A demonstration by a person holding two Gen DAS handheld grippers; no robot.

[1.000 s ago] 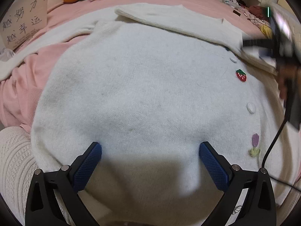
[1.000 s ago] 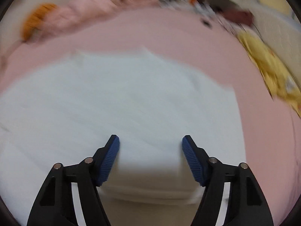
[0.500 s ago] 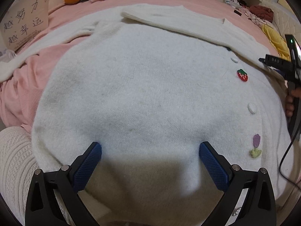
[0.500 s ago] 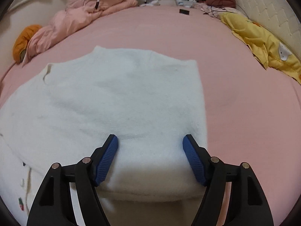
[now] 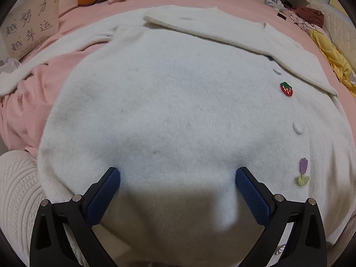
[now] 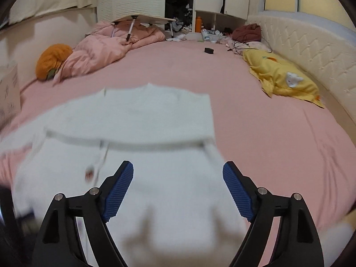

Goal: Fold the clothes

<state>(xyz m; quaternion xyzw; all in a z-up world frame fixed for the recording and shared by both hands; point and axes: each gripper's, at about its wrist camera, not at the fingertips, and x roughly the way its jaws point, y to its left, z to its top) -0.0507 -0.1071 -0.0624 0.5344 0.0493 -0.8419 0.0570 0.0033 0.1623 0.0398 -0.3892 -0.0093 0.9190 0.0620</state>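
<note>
Presently, a fluffy white knit cardigan (image 5: 169, 102) lies spread flat on a pink bed sheet (image 6: 255, 115), front side up, filling most of the left wrist view. Left gripper (image 5: 178, 175): both blue ribbed pads pressed down onto the hem region of the cardigan, jaws spread wide, nothing pinched between them. Right gripper (image 6: 178, 171): jaws also wide apart, hovering over the same white knit, nothing held; the garment in this view is motion-blurred, so contact cannot be judged. One sleeve (image 5: 222, 31) is folded across the upper chest of the cardigan — it runs diagonally toward the button side. The other sleeve (image 5: 51, 55) trails off to the left over the sheet. Down the placket: a white button (image 5: 297, 128), a red strawberry patch (image 5: 286, 88) above it, a purple tulip patch (image 5: 303, 170) below. Surroundings: crumpled pink duvet (image 6: 104, 49) at the far end of the bed, orange plush cushion (image 6: 53, 60) beside it, yellow pillow (image 6: 280, 77) along the cream quilted headboard (image 6: 311, 44). A cardboard sign with handwritten characters (image 5: 31, 29) stands at the left edge — well apart from the garment body.
</note>
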